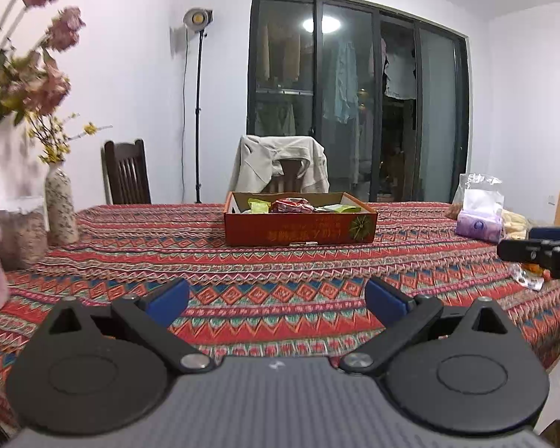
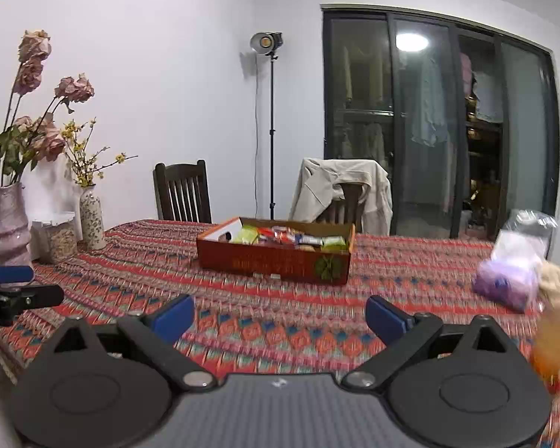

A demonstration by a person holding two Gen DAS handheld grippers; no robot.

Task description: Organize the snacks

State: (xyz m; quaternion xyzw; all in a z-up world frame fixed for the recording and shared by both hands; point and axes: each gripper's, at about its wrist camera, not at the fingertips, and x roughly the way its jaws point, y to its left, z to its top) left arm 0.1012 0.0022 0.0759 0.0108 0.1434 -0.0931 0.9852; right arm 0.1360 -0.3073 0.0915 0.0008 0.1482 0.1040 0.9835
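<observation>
a shallow red cardboard box of crinkly snack packets sits mid-table on the woven zigzag tablecloth. the left gripper and right gripper both gape wide, holding nothing between their blue pads.

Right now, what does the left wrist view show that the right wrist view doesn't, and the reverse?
Left wrist only: the right tool at its right edge, above a clear wrapper. Right wrist only: the left tool at its left edge, and more of the snacks. Both: the red box, patterned tablecloth, vases, purple pack.
</observation>
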